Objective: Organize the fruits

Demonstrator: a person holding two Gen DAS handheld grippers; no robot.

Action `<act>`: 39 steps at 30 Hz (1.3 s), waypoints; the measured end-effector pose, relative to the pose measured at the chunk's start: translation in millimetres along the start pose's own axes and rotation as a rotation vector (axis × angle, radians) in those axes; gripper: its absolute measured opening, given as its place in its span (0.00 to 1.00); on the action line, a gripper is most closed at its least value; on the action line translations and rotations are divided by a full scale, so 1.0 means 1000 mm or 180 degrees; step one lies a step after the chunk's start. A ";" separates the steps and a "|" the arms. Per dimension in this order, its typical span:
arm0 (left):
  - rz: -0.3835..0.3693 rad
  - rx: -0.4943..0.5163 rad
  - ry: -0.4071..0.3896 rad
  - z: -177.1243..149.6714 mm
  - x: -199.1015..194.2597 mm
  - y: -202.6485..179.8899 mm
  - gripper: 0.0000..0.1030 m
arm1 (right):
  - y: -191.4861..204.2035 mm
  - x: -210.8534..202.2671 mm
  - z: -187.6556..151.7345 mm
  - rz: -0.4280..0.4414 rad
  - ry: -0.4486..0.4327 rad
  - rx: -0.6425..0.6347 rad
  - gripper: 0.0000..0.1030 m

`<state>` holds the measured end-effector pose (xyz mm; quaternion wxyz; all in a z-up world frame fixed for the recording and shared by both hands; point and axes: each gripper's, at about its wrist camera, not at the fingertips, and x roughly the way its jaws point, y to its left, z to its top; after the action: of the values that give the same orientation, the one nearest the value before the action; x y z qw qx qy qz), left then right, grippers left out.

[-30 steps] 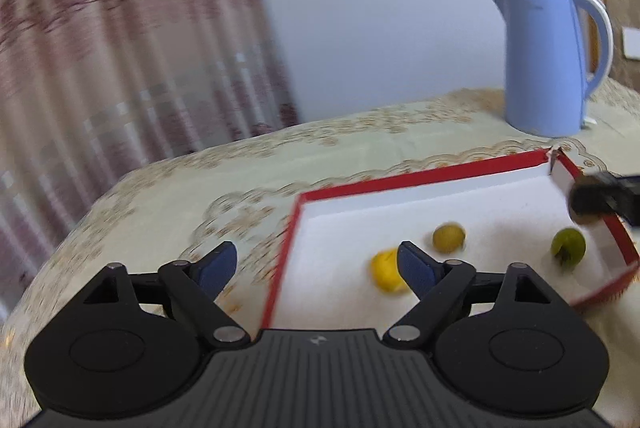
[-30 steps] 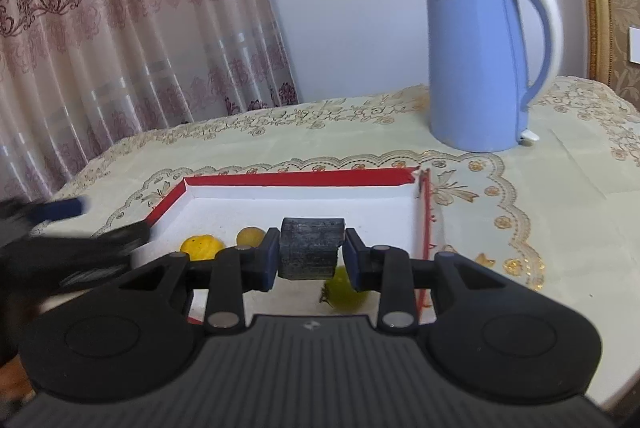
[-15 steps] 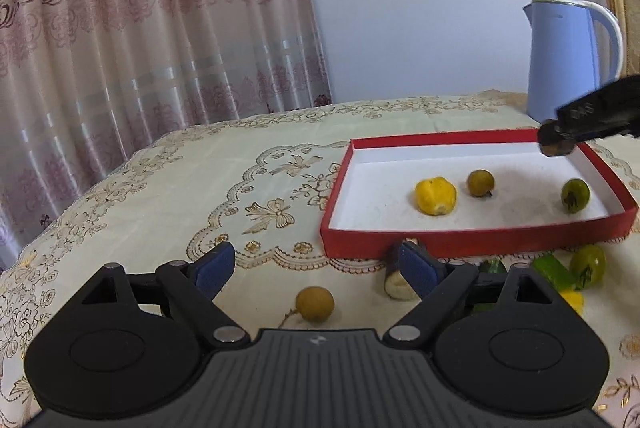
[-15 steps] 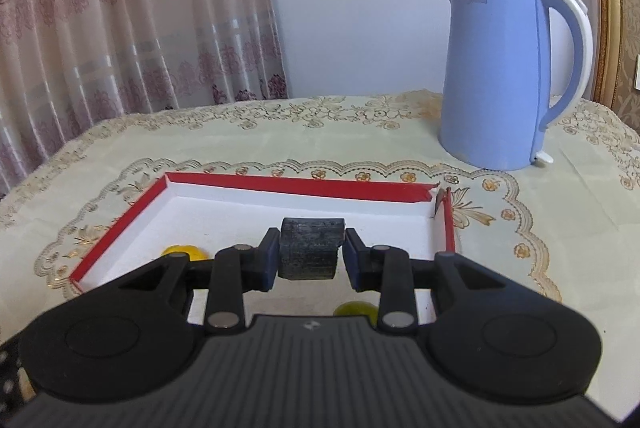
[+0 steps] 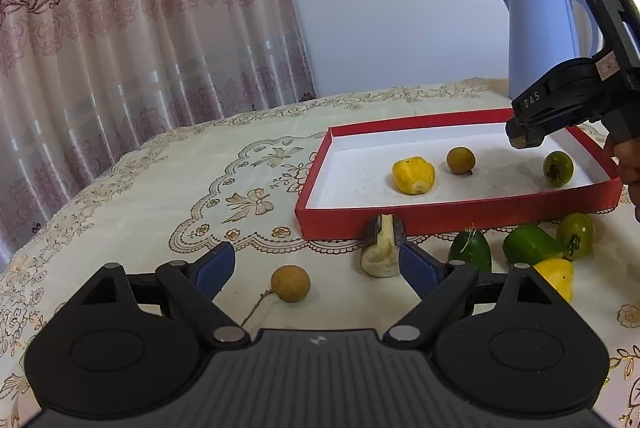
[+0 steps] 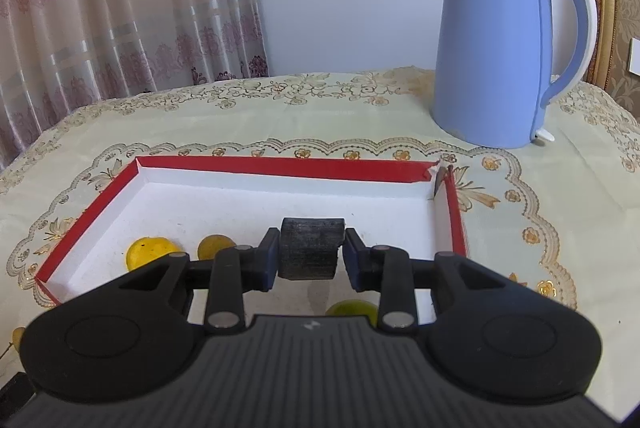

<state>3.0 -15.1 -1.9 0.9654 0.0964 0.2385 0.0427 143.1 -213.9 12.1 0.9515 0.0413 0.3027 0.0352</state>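
Pink patterned curtain [image 5: 140, 48] fills the left, then a cream embroidered tablecloth [image 5: 160, 196] runs across the table. The left gripper [image 5: 316, 264] is low over the cloth with its jaws wide apart and nothing between the pads; a small brown fruit [image 5: 290, 283] with a thin stem lies just ahead between the blue fingers, not touched. Right of that, a dark-skinned pale-fleshed fruit piece [image 5: 382, 246] lies against the front wall of the red box [image 5: 440, 218], close to the right blue finger. Inside the box: a yellow fruit [image 5: 413, 175], a brown round fruit [image 5: 461, 160], a green round fruit [image 5: 558, 168]. More green and yellow pieces [image 5: 532, 248] lie on the cloth in front of the box, far right. The right gripper [image 6: 309, 259] is above the box interior, jaws clamped on a dark ridged chunk [image 6: 311, 247], with a blue kettle [image 6: 500, 44] behind it. Judgement: the chunk is about to be dropped in the box while the left goes for the brown fruit. Risks: the round fruit may roll off the pads or get dragged by its stem; the right finger may knock the nearby fruit piece; a release from this height may bounce the chunk into the green fruit or over the low wall.
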 end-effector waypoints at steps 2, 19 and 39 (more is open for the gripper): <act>0.0004 0.0004 -0.0032 -0.001 -0.001 -0.001 0.87 | 0.000 0.002 -0.001 -0.0001 0.0016 0.0000 0.31; -0.0044 -0.0119 -0.0195 0.001 -0.013 0.008 0.87 | -0.012 -0.109 -0.060 -0.0438 -0.0373 -0.0092 1.00; -0.0061 -0.0085 -0.0154 0.011 -0.023 -0.014 0.92 | -0.013 -0.088 -0.118 -0.0657 0.0124 -0.0106 1.00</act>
<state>-12.0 -33.2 15.5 0.9724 0.0822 0.2155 0.0342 3.6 -228.4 -34.3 0.9446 -0.0066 0.3231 -0.0572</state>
